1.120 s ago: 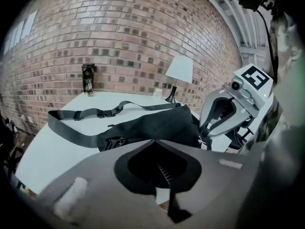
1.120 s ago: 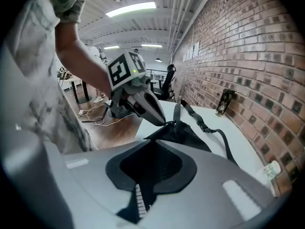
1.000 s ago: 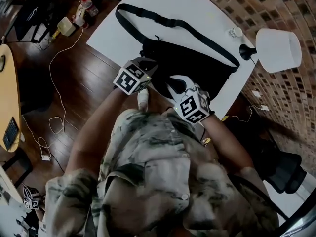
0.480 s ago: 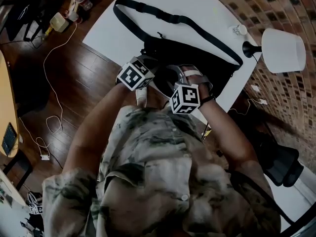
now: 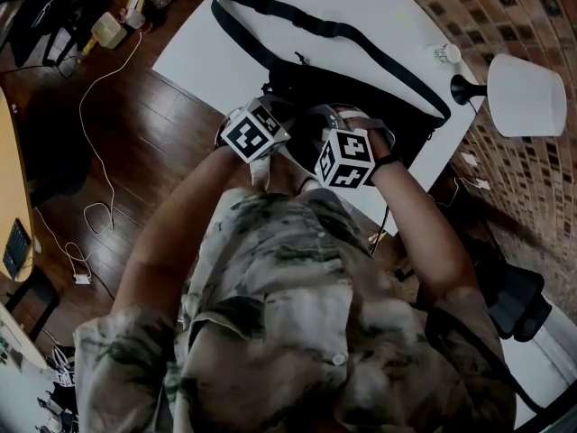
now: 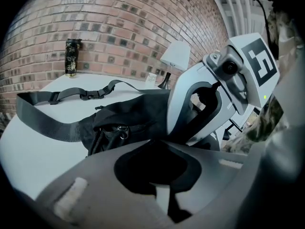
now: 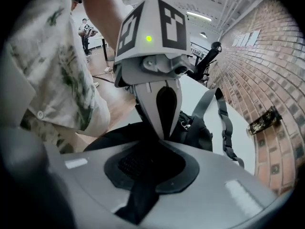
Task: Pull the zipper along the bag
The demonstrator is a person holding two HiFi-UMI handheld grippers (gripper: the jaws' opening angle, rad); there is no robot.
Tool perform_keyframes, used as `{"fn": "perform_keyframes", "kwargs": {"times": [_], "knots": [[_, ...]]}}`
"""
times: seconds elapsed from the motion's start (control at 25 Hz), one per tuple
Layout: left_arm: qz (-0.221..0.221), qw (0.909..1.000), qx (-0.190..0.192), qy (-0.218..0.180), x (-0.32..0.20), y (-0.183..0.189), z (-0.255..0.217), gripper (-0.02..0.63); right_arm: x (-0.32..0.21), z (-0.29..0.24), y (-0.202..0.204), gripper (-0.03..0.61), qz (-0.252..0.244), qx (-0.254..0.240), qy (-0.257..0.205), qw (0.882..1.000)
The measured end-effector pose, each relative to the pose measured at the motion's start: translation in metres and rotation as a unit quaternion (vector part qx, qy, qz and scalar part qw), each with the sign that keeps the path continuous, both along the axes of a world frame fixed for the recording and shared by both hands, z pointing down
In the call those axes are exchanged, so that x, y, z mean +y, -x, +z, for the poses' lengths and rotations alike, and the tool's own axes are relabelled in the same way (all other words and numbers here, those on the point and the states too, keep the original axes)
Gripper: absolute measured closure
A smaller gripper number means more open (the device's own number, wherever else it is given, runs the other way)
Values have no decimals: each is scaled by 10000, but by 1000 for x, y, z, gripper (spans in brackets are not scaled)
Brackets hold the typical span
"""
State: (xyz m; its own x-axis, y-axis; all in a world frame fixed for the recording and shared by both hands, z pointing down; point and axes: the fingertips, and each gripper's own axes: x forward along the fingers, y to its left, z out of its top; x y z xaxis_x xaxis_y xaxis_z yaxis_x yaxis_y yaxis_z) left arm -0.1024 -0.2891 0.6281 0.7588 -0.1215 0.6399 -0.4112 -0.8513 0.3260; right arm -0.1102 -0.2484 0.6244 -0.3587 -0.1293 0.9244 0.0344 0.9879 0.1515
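A black bag (image 5: 361, 102) lies on the white table (image 5: 225, 48), its long strap (image 5: 297, 23) looping toward the far side. Both grippers meet at the bag's near edge. My left gripper (image 5: 287, 135) is shut on a fold of bag fabric (image 6: 152, 168). A metal ring (image 6: 122, 130) hangs from the bag just beyond it. My right gripper (image 5: 317, 144) faces the left one and is shut on a black strip (image 7: 140, 194), which looks like the zipper pull. Black bag fabric fills the hollow between its jaws (image 7: 143, 163). The zipper track itself is hidden under the grippers.
A white lamp (image 5: 525, 95) on a black stem stands at the table's right corner by the brick wall. A dark bottle (image 6: 72, 57) stands at the far edge. Cables and small items (image 5: 108, 30) lie on the wooden floor to the left.
My right gripper has moved up and to the left along the bag's near edge, closing in on the left gripper. The left gripper has barely shifted.
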Motion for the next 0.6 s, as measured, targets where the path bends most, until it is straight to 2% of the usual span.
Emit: {"fn": "perform_keyframes", "kwargs": {"times": [0.12,0.2,0.6], "knots": [[7,10000,-10,5,0,0,0,614,-1,0,2,527,-59,26,-68,10000],[25,10000,-21,-4,-1,0,1,614,-2,-2,2,561,-33,-4,-261,9997],[25,9999,-113,-49,0,3,2,614,5,-15,-19,565,708,-332,-741,9942]]}}
